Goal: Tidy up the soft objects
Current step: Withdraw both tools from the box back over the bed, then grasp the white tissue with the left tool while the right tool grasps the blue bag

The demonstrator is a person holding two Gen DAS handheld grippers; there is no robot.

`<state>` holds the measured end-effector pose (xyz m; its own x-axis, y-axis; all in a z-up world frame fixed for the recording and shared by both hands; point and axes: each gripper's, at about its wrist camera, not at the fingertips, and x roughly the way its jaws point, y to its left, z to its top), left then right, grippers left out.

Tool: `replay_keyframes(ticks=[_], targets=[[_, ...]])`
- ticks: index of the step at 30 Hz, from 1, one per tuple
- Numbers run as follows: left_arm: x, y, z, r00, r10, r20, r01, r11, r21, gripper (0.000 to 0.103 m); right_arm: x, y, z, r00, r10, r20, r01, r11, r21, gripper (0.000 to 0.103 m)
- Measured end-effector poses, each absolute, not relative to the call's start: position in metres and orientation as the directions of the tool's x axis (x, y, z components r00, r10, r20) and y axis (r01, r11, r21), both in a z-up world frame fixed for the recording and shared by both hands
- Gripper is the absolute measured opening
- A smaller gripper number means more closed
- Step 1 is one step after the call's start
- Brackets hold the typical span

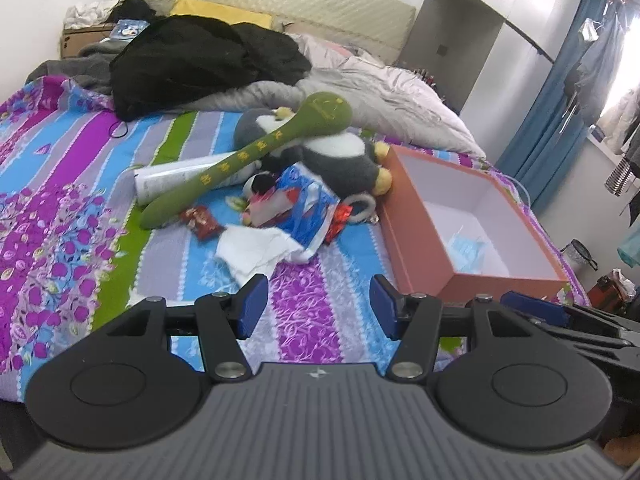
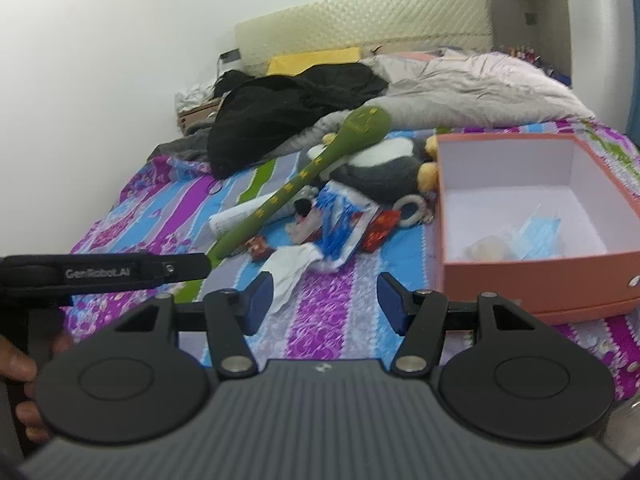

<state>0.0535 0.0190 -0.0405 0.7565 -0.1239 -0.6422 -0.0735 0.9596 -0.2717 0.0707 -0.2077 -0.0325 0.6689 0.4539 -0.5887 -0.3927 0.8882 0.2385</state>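
Observation:
A pile of soft things lies on the striped bed sheet: a long green plush paddle, a grey and white plush penguin, a blue and white plastic bag, crumpled white tissue and red wrappers. An open orange box stands right of the pile and holds blue face masks. My left gripper is open and empty, just short of the tissue. My right gripper is open and empty, near the tissue and the box.
A black garment and a grey-white duvet are heaped at the back before the headboard. A rolled white sheet lies under the paddle. The left gripper's strap crosses the right wrist view's left side.

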Motion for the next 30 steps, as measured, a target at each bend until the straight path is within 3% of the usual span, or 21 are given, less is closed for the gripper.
replay_keyframes(ticks=[8,18,25,30], targets=[[0.059,0.031,-0.054,0.737,-0.098,-0.669,-0.111,0.959,-0.262,0.062,0.069,-0.191,-0.041,0.685,0.416,-0.599,-0.417,0.897,0.147,0.060],[0.084,0.041,-0.071,0.713,-0.088,-0.695,-0.122,0.962,-0.246,0.062,0.096,-0.191,-0.064,0.638,0.412,-0.650,-0.361,0.906,0.219,0.060],[0.104,0.050,-0.087,0.692,-0.080,-0.718,-0.134,0.963,-0.236,0.062,0.120,-0.181,-0.074,0.632,0.411,-0.657,-0.347,0.908,0.234,0.051],[0.119,0.058,-0.104,0.671,-0.083,-0.737,-0.142,0.961,-0.238,0.062,0.140,-0.171,-0.085,0.617,0.446,-0.648,-0.358,0.893,0.273,0.051]])
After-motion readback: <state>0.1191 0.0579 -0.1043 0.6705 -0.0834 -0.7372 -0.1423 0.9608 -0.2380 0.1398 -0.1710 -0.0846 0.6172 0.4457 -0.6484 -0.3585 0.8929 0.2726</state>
